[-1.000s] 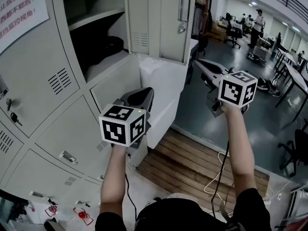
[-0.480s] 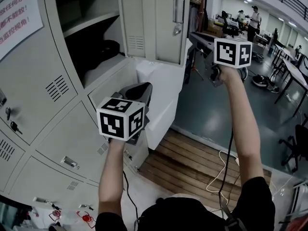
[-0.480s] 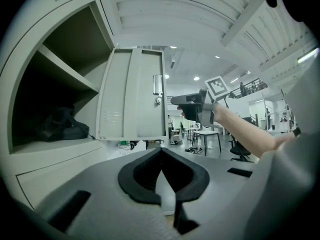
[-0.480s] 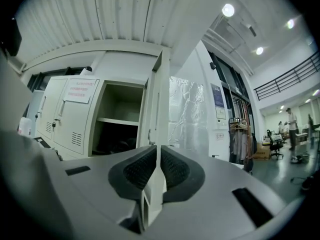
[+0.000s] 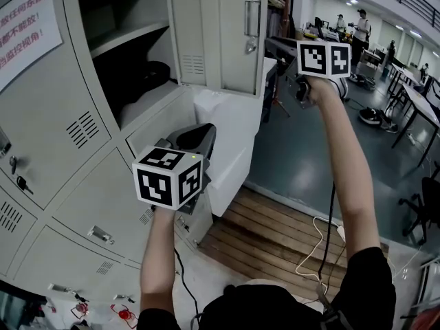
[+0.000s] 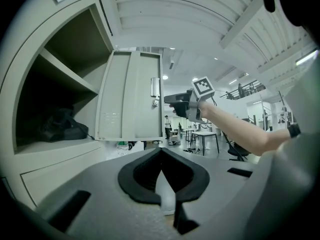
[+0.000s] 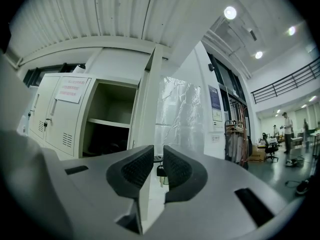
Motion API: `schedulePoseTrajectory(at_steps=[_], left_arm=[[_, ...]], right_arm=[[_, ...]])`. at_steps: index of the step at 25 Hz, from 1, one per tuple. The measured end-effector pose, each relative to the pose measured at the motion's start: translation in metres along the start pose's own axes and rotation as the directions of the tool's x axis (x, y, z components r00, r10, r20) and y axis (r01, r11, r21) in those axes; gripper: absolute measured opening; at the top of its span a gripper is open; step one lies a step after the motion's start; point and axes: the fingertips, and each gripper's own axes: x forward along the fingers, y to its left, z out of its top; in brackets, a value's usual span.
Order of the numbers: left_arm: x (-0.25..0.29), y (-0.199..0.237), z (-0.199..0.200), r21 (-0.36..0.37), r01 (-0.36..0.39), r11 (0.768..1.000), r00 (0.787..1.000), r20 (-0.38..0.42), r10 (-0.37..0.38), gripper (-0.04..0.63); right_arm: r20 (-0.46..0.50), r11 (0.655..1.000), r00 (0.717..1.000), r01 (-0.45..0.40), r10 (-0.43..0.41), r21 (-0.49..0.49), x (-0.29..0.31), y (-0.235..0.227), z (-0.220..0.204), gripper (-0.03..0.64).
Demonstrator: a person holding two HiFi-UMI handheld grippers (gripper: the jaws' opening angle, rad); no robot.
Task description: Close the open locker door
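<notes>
Reaching step: right gripper [image 7: 158,160], jaws narrowly apart, meets the locker door [image 5: 220,33] edge ahead; next it likely needs pushing shut. Left gripper [image 6: 161,159] closed, empty.

Below me I see a slatted wooden platform [image 5: 275,229], and a white plastic-wrapped block [image 5: 230,126] stands at its far edge. A red-lettered notice [image 5: 27,23] hangs upper left. Far off, two people [image 5: 362,26] stand near desks [image 5: 421,112].
</notes>
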Motion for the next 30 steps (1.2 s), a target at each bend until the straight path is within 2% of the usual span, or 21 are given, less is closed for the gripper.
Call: schedulePoseTrajectory(at_steps=[8, 30], left_arm=[[-0.002, -0.001, -0.006, 0.01, -0.002, 1.0, 1.0, -0.015, 0.002, 0.017], [-0.017, -0.012, -0.016, 0.009, -0.013, 1.0, 1.0, -0.027, 0.013, 0.017]], right_arm=[[0.008, 1.0, 1.0, -0.022, 0.022, 0.006, -0.001, 0.006, 0.002, 0.048], [0.023, 0.979, 0.98, -0.198, 0.199, -0.038, -0.022, 0.074, 0.008, 0.044]])
